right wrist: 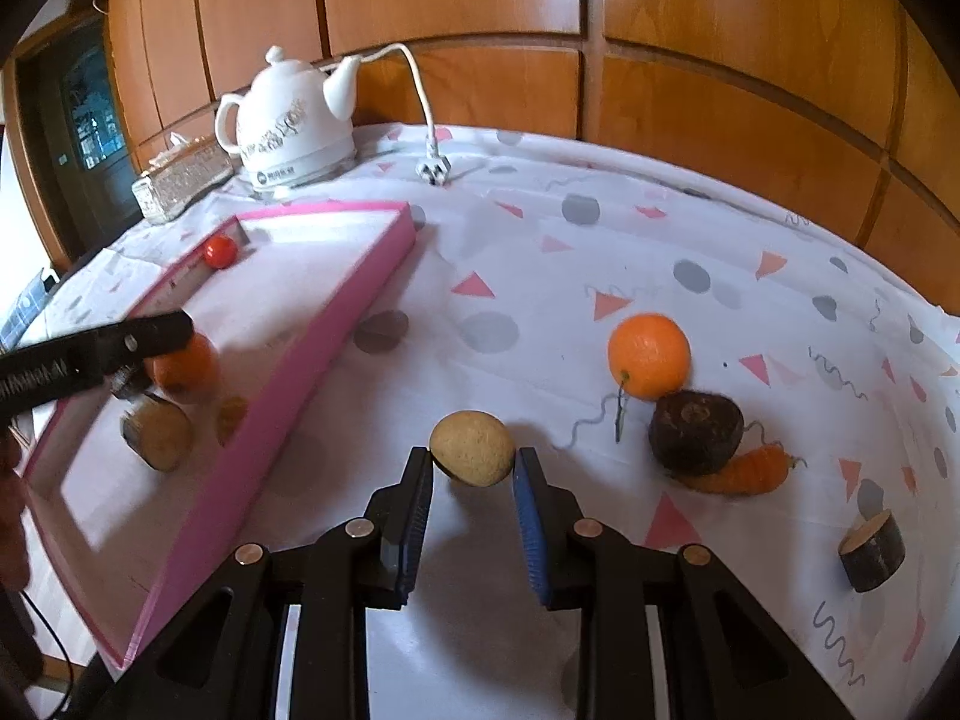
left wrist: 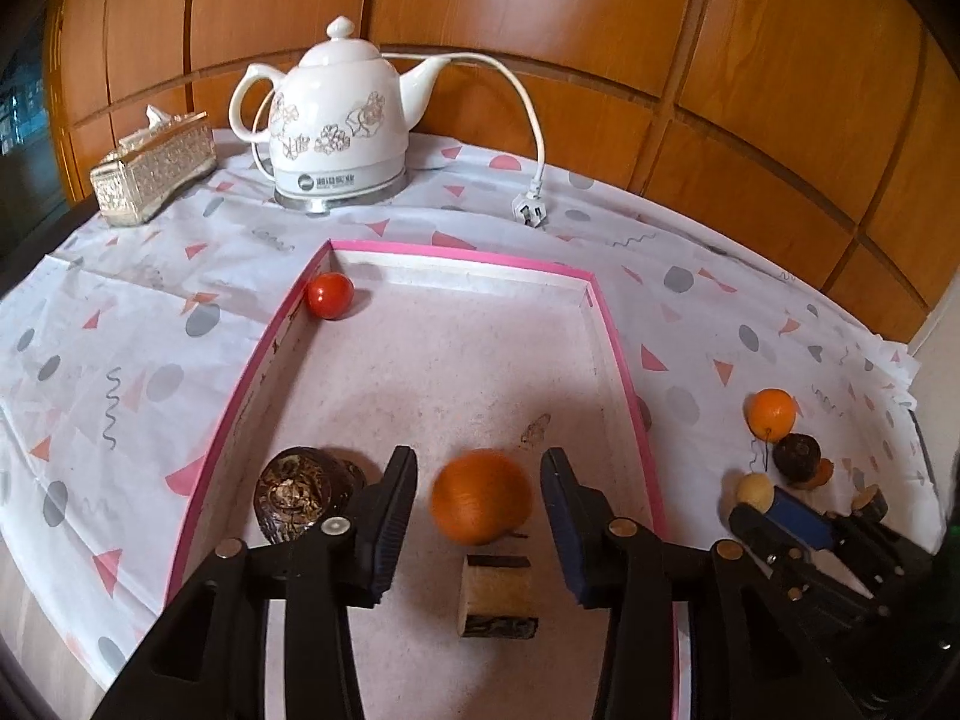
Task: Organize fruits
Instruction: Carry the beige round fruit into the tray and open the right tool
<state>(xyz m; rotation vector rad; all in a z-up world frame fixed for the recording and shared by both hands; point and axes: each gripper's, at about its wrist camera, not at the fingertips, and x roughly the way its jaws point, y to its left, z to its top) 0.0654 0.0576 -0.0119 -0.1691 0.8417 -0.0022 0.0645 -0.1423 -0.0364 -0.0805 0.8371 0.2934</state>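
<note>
A pink-rimmed tray lies on the patterned cloth. In it are a red tomato, a dark brown fruit, a cut wooden log piece and an orange. My left gripper is open, its jaws on either side of the blurred orange, not touching it. My right gripper is open around a tan round fruit on the cloth. To the right lie another orange, a dark round fruit, a small carrot and a log piece.
A white floral kettle with its loose cord and plug stands at the back. A silver tissue box is at the back left. Wood panelling rises behind the table. The tray also shows in the right wrist view.
</note>
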